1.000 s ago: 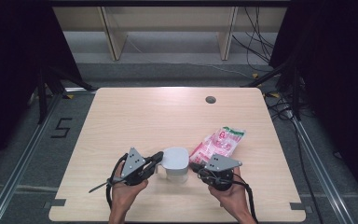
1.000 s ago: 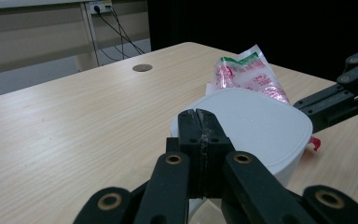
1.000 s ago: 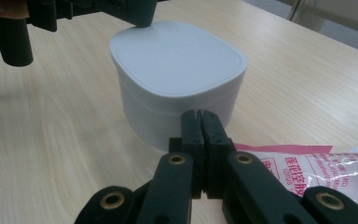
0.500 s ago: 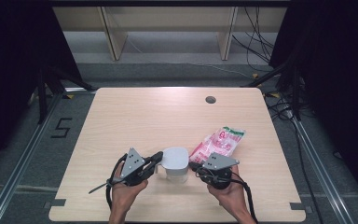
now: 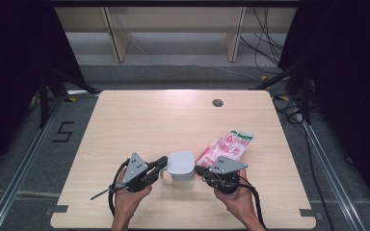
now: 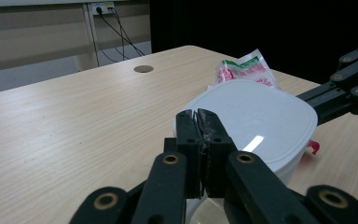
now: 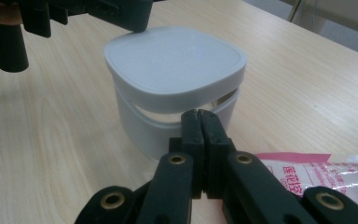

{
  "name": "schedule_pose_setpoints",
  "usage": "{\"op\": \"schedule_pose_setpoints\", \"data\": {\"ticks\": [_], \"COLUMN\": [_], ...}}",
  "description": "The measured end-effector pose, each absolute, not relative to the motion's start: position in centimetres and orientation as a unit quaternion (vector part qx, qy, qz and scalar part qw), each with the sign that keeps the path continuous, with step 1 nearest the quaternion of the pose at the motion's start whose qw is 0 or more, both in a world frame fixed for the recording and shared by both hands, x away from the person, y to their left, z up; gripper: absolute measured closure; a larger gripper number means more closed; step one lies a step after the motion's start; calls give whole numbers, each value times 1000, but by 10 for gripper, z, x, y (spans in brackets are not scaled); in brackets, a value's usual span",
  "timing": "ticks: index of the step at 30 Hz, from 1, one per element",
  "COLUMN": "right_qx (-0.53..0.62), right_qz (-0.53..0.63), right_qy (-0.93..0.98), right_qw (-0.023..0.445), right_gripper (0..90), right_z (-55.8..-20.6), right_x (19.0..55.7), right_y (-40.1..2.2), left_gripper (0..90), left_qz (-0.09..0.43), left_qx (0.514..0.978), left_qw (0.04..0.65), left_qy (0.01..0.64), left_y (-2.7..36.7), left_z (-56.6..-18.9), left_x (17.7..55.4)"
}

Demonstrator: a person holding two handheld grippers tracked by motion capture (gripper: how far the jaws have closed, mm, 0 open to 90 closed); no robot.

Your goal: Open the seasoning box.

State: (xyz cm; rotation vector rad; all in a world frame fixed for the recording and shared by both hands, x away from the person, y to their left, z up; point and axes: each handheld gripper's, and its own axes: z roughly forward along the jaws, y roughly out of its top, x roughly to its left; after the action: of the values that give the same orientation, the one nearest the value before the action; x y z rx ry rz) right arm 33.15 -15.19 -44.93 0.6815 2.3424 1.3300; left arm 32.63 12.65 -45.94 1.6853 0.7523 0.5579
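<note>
At the lower middle of the high view the white lidded container (image 5: 180, 168) stands unmoved on the bench (image 5: 139, 120) between the left claw (image 5: 163, 162), pinched narrow at its lid rim, and the empty, closed right claw (image 5: 200, 170), so opening looks barely begun.

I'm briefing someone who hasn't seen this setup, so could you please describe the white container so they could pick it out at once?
On the pale wooden table, look near the front edge, between the left gripper and the right gripper. There stands the white container, a squat tub with a rounded-square lid and a clear band beneath it. Its neighbour, the pink printed packet, lies flat; the tub stands upright and plain.
</note>
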Motion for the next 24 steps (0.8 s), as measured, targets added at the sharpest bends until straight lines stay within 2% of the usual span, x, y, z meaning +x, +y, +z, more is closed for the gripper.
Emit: {"op": "schedule_pose_setpoints", "data": {"ticks": [5,9,15,17,20,24], "right_qx": [237,241,228,230,230,222], "right_qz": [473,476,480,483,480,485], "right_qy": [829,826,827,825,827,826], "right_qw": [181,182,182,184,182,180], "right_gripper": [900,900,900,900,900,900], "right_z": [-443,-441,-436,-436,-433,-432], "right_x": [332,333,334,334,334,336], "right_y": [-151,-148,-142,-139,-137,-132], "left_gripper": [802,596,442,424,383,324], "left_qz": [226,205,210,218,209,227], "left_qx": [711,701,713,727,722,734], "left_qw": [583,597,587,568,569,549], "left_qy": [322,331,321,318,333,329], "left_y": [131,134,137,138,136,136], "left_z": [-460,-459,-459,-461,-466,-471], "left_x": [324,319,307,304,298,294]}}
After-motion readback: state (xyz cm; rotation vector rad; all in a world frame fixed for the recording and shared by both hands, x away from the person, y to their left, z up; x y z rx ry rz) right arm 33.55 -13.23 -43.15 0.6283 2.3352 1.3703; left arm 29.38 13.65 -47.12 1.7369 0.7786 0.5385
